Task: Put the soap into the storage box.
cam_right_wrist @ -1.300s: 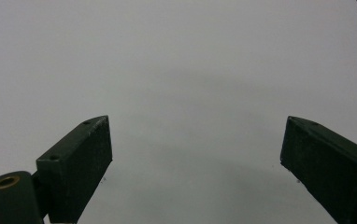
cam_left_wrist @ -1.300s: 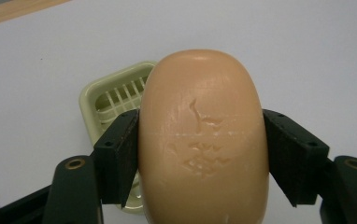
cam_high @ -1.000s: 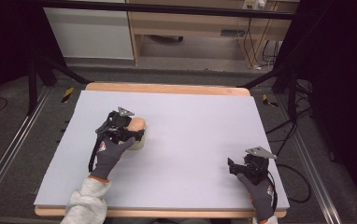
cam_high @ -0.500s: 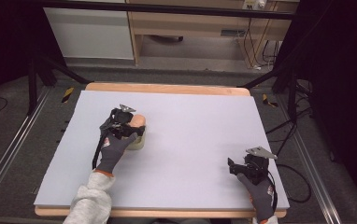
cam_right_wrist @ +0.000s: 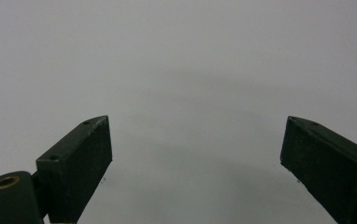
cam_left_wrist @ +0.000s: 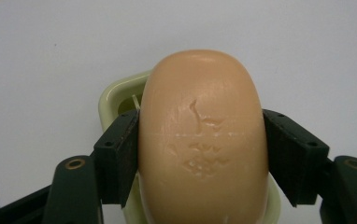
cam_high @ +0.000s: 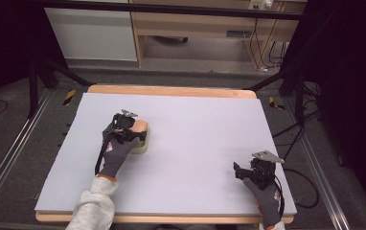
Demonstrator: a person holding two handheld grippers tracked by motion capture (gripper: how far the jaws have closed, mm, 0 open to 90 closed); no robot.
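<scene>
Peach-coloured, the oval soap bar (cam_left_wrist: 202,140) sits centre frame in the left gripper view, clamped on both sides by the left gripper's (cam_left_wrist: 200,154) black fingers (cam_left_wrist: 118,154) above a pale green dish (cam_left_wrist: 116,95), perhaps resting in it. In the high view this is left of centre on the white tabletop (cam_high: 195,124). At lower right, the right gripper (cam_right_wrist: 195,163) holds its fingers spread wide over bare surface.

- tabletop (cam_high: 210,124), pale lilac sheet over wood edge
- wooden cabinet (cam_high: 195,28) behind it
- cables (cam_high: 262,48) on grey floor (cam_high: 18,143), far right
</scene>
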